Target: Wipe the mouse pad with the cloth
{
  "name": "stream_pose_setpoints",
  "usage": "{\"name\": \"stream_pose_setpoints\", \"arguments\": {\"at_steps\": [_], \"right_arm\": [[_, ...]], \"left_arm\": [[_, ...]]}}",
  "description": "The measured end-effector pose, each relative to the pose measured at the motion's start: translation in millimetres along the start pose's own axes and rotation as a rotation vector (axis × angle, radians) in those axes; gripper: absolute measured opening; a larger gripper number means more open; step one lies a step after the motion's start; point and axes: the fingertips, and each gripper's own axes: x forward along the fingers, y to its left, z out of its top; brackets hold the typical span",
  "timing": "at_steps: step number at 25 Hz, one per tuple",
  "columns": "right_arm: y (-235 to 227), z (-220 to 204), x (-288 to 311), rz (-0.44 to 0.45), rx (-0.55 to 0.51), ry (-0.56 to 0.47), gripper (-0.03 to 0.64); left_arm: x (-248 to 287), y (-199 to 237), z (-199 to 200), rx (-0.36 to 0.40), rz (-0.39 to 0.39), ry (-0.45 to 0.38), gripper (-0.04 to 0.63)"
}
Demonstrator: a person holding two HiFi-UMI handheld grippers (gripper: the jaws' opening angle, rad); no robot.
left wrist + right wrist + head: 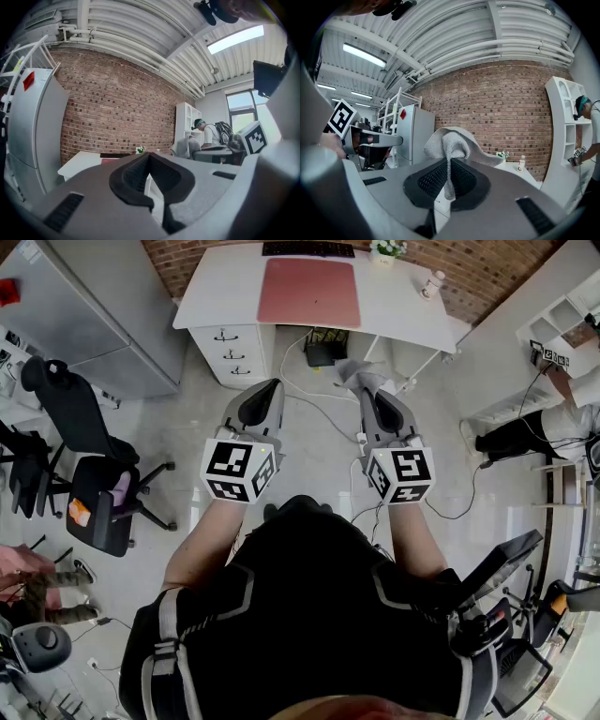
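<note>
A pink mouse pad [309, 292] lies on the white desk [225, 292] at the far side of the room. My right gripper [364, 383] is shut on a grey cloth [454, 145], which bunches up above the jaws in the right gripper view and shows as a grey wad [354, 371] in the head view. My left gripper [270, 388] is held level beside it, shut with nothing between its jaws [149, 157]. Both grippers hang over the floor, well short of the desk.
On the desk stand a black keyboard [307, 248], a small plant [386, 249] and a white bottle [433, 283]. Drawers [225, 348] sit under the desk, cables [323, 404] trail on the floor. A black office chair [89, 484] is at left, a white shelf [553, 324] and a person [572, 409] at right.
</note>
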Motion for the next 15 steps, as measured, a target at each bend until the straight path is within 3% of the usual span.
{"name": "stream_pose_setpoints", "arguments": {"at_steps": [15], "right_arm": [[30,5,-2,-0.048,0.016,-0.017,0.026]], "left_arm": [[-25,19,0,-0.038,-0.034,-0.017,0.000]]}}
